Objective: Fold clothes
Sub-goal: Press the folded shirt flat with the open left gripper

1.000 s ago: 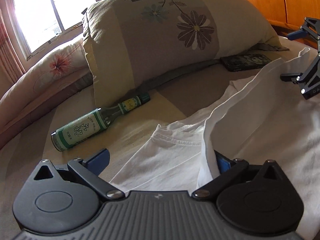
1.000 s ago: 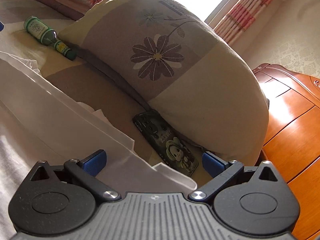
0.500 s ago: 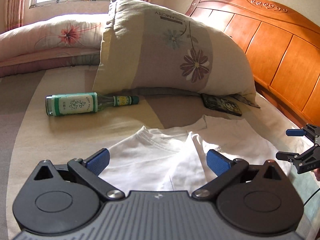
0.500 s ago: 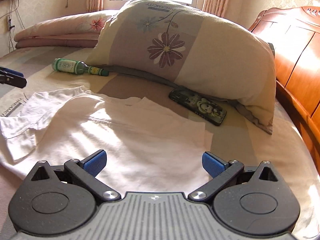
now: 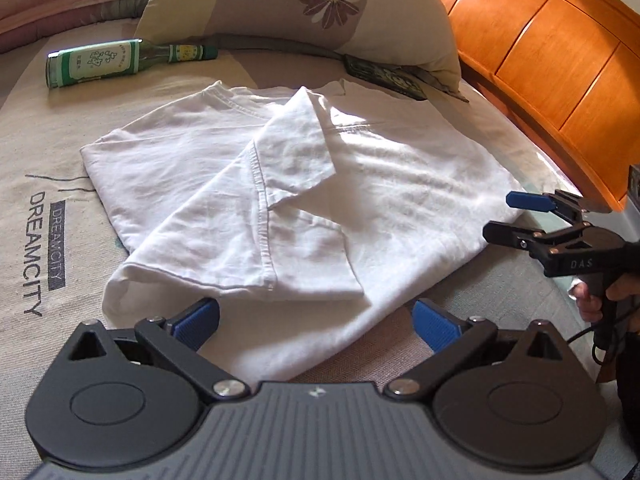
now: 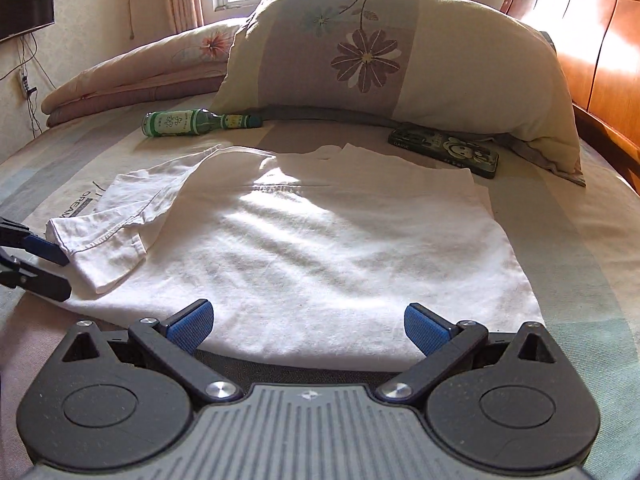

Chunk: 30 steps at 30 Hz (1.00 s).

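A white T-shirt (image 5: 360, 184) lies spread on the bed, one side folded over with the sleeve lying on top. My left gripper (image 5: 316, 320) hovers open at the shirt's near edge, nothing between its blue pads. The same T-shirt (image 6: 340, 240) fills the middle of the right wrist view, and my right gripper (image 6: 306, 322) stands open just short of its near hem. The right gripper (image 5: 508, 216) also shows at the right of the left wrist view, held by a hand. The left gripper (image 6: 48, 268) appears at the left edge, open by the folded sleeve.
A green glass bottle (image 5: 120, 62) lies on the bedsheet (image 5: 44, 160) behind the shirt. A large flowered pillow (image 6: 400, 64) leans at the back with a phone (image 6: 444, 152) at its foot. An orange wooden headboard (image 5: 560, 60) runs along the right. Folded quilts (image 6: 132, 76) lie far left.
Both grippers have let go of the shirt and drawn back toward its near edge. The shirt, lifted a second ago, now lies flat with one side folded over.
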{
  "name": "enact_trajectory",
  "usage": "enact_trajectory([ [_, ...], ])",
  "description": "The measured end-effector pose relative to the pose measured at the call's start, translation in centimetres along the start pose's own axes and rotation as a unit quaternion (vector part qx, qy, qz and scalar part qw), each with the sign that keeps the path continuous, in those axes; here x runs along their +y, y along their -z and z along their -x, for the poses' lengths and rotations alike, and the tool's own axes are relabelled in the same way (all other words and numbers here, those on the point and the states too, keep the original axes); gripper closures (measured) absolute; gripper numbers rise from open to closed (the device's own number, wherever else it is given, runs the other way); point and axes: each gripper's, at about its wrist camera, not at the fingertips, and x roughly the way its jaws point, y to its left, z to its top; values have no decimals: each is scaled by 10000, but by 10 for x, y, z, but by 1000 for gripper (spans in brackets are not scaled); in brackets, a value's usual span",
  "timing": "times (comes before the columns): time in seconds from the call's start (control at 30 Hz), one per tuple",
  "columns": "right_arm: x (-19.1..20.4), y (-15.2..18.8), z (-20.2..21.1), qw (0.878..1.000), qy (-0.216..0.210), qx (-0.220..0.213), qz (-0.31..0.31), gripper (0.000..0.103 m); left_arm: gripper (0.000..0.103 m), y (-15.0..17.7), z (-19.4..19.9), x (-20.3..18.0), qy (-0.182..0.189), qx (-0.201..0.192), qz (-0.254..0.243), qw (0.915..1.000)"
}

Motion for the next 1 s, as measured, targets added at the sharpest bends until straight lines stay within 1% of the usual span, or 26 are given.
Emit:
enact_trajectory([
  [0.07, -1, 2, 1, 10000, 56, -14, 17, 0, 1, -11, 3, 11, 27, -283, 171, 9994],
  [0.1, -2, 2, 1, 10000, 40, -18, -22, 0, 1, -20, 6, 17, -12, -493, 271, 9984],
  [0.2, -5, 3, 1, 9999, 1, -21, -103, 0, 1, -41, 12, 38, -158, -902, 626, 9938],
  [0.23, -6, 3, 1, 10000, 1, -17, -97, 0, 1, -49, 12, 48, -195, -980, 817, 9916],
  [0.3, -6, 4, 1, 10000, 0, -8, -84, 0, 1, -59, 12, 60, -367, -1063, 1048, 9881],
  [0.37, -6, 4, 2, 10000, 7, -8, -60, 0, 1, -64, 15, 68, -419, -1159, 1232, 9847],
  [0.43, -7, 4, 2, 10000, 13, -19, -56, 0, 1, -64, 21, 74, -184, -1258, 1460, 9811],
  [0.47, -8, 3, 2, 10000, 10, -25, -71, 0, 1, -63, 24, 73, -162, -1288, 1472, 9805],
  [0.5, -9, 3, 1, 10000, 16, -29, -79, 0, 1, -62, 26, 72, -150, -1315, 1473, 9802],
  [0.57, -10, 3, 1, 9999, 31, -36, -94, 0, 1, -58, 29, 64, -224, -1304, 1289, 9828],
  [0.67, -13, 1, 5, 9998, 67, -167, -49, 0, 1, -47, 24, 49, -92, -1145, 1073, 9876],
  [0.77, -27, -2, 7, 9987, -84, -232, -438, 0, 1, -39, 16, 28, -26, -988, 642, 9930],
  [0.83, -36, -3, 8, 9970, -186, -273, -703, 0, 1, -35, 4, 11, -93, -900, 214, 9957],
  [0.87, -40, -4, 8, 9958, -238, -294, -836, 0, 1, -36, -2, 6, -118, -832, 88, 9964],
  [0.93, -49, -6, 9, 9928, -340, -336, -1100, 0, 1, -37, -18, 0, -101, -644, 4, 9979],
  [1.0, -49, -5, 5, 9935, -303, -273, -1065, 0, 1, -33, -31, 2, -153, -444, 108, 9988],
])
